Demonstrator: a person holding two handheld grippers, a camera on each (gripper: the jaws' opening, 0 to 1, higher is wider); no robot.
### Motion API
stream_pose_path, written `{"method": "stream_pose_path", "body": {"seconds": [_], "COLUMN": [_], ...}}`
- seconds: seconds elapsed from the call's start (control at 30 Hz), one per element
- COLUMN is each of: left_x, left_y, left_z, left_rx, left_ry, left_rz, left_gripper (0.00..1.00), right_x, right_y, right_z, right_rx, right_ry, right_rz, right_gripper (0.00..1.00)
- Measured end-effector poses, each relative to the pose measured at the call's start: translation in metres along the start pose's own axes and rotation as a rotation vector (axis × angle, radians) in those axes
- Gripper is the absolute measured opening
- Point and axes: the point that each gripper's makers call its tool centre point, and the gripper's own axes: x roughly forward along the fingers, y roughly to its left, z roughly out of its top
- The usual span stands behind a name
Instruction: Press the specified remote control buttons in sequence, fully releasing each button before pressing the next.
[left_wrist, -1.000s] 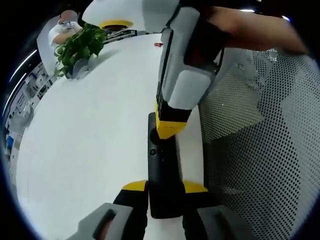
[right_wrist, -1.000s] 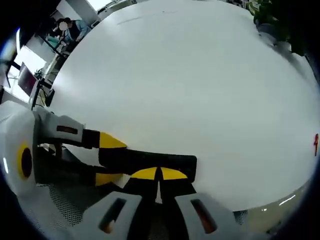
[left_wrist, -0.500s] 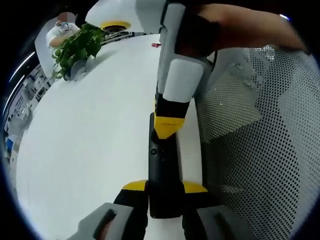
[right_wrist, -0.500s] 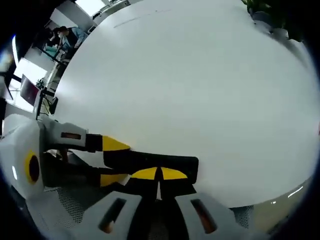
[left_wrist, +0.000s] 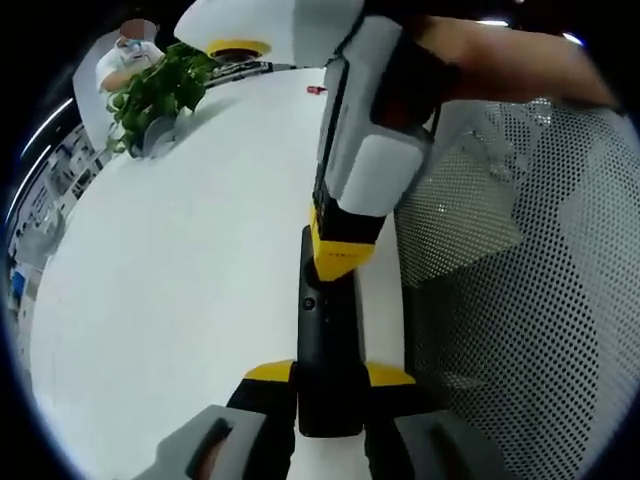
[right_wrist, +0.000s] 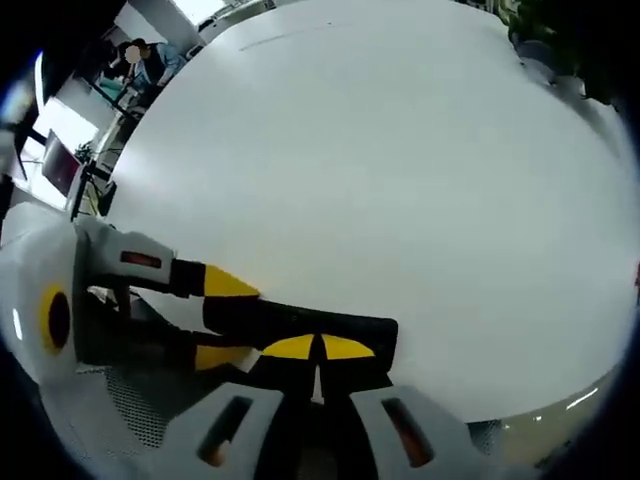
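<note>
— Where's the remote (left_wrist: 325, 340)?
— On the table (left_wrist: 180, 260) edge, pinched by the left gripper (left_wrist: 330, 385); buttons mostly hidden.
— The right gripper (right_wrist: 318, 348)?
— Pressed together, tips on it, nearly where it was earlier.

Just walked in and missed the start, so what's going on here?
A person works a black remote with two handheld grippers at the edge of a white table. The left gripper clamps the remote's near end. The right gripper, jaws closed, has its yellow tips down on the remote's far part, apparently pressing a button. A potted plant stands farther back.
</note>
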Motion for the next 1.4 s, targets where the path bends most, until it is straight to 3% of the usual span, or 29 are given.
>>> {"method": "stream_pose_path", "body": {"seconds": [0.3,0.57,0.63,0.83,1.07,1.4], "left_x": [0.000,0.001,0.001,0.001,0.002,0.000], "left_y": [-0.006,-0.008,-0.007,-0.007,-0.007,-0.008], "left_z": [0.001,0.002,0.002,0.002,0.002,0.002], "left_rx": [0.023,0.032,0.028,0.033,0.037,0.035], "left_ry": [0.004,-0.010,-0.014,-0.021,-0.025,-0.025], "left_rz": [-0.021,-0.032,-0.034,-0.033,-0.036,-0.037], "left_gripper": [0.24,0.24,0.24,0.24,0.24,0.24], "right_x": [-0.001,0.002,0.002,-0.003,0.006,0.007], "right_y": [0.004,0.015,0.014,0.020,0.019,0.016], "right_z": [-0.001,0.001,-0.004,0.020,0.006,0.001], "right_rx": [0.040,0.076,0.050,0.031,-0.011,-0.054], "right_ry": [0.010,0.031,0.100,0.127,0.300,0.349], "right_rz": [0.028,0.110,0.101,0.092,0.052,0.017], "right_gripper": [0.00,0.00,0.00,0.00,0.00,0.00]}}
